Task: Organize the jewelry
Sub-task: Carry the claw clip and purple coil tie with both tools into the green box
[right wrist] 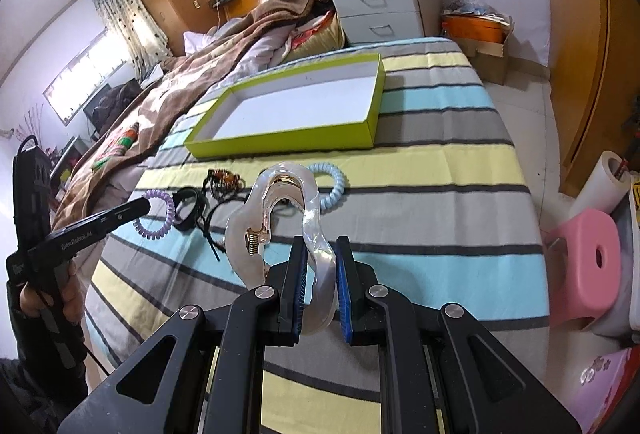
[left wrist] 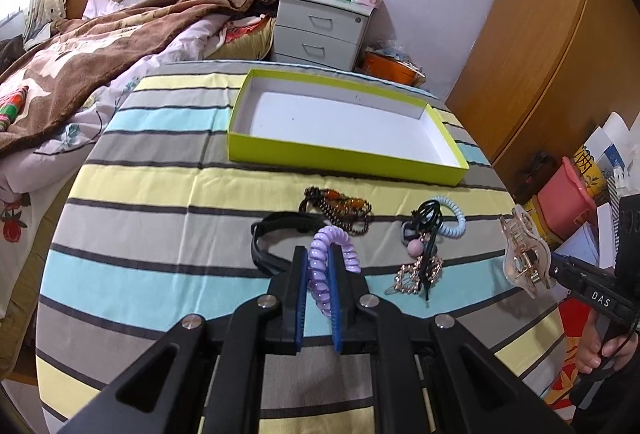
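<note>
- The left gripper [left wrist: 319, 266] had its fingers closed narrowly on a purple coil hair tie [left wrist: 326, 266], which arched up out of the tips and hung back down between the blue pads.
- The right gripper [right wrist: 320, 274] had its fingers pinched on one wing of a clear hair claw clip [right wrist: 276, 218]; the clip's spring and the other wing stuck out to the left of the fingers, with its long axis running roughly forward and up.
- The green box [left wrist: 348, 154], shallow, open and white inside, lay on the striped table [left wrist: 160, 186] straight ahead of both grippers, beyond the loose pieces. Nothing could be seen in it.
- From the left wrist view the box sat ahead and slightly right; from the right wrist view it sat ahead and to the left, its long side slanting away. The left gripper looked a little nearer to the box's near wall, though the fisheye made that hard to judge.
- Still on the table, between the grippers and the box: a beaded bracelet [left wrist: 336, 210], a black band [left wrist: 276, 238], a blue coil hair tie [left wrist: 452, 218], and a tangle of black ties with a gold clip [left wrist: 420, 258].
- The coming move probably called for carrying each held piece forward over the near wall before letting go, without snagging the pile below.
</note>
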Demonstrator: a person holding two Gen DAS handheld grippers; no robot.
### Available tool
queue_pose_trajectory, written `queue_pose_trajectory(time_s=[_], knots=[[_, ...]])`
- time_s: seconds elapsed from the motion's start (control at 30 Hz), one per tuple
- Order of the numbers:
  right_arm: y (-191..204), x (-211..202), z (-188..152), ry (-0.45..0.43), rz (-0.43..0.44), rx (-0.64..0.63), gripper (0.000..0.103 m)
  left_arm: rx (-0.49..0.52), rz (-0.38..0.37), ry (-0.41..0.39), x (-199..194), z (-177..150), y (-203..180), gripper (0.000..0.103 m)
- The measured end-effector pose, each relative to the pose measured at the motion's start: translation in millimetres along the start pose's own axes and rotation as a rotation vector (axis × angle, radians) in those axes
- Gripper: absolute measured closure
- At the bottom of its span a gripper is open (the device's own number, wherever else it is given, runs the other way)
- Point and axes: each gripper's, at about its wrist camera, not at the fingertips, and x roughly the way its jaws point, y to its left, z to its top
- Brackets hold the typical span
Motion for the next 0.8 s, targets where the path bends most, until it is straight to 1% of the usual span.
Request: queue_pose_trajectory(time_s=[0.13, 0.4, 0.63, 0.8], knots=[[2.1, -2.2, 10.3, -0.013, -0.011, 0.002, 0.089, 0.010, -0.004, -0.008, -0.9, 10.0, -2.0, 0.093], [6.6, -3.8, 40.9, -0.048, -0.043, -0.004, 0.089, 0.017, -0.019, -0.032, 2.2, 41.4, -0.8, 0.093], [4.0, 12.8, 70.4, -0.046, -0.062, 0.009, 0.089, 0.013, -0.024, -0.039, 18.4, 71.9, 4.1, 0.093], [0.4, 32.1, 91.0, -0.033, -0.084, 0.023, 0.089, -0.002, -0.035, -0.024, 36.4, 91.9, 9.5, 0.093]])
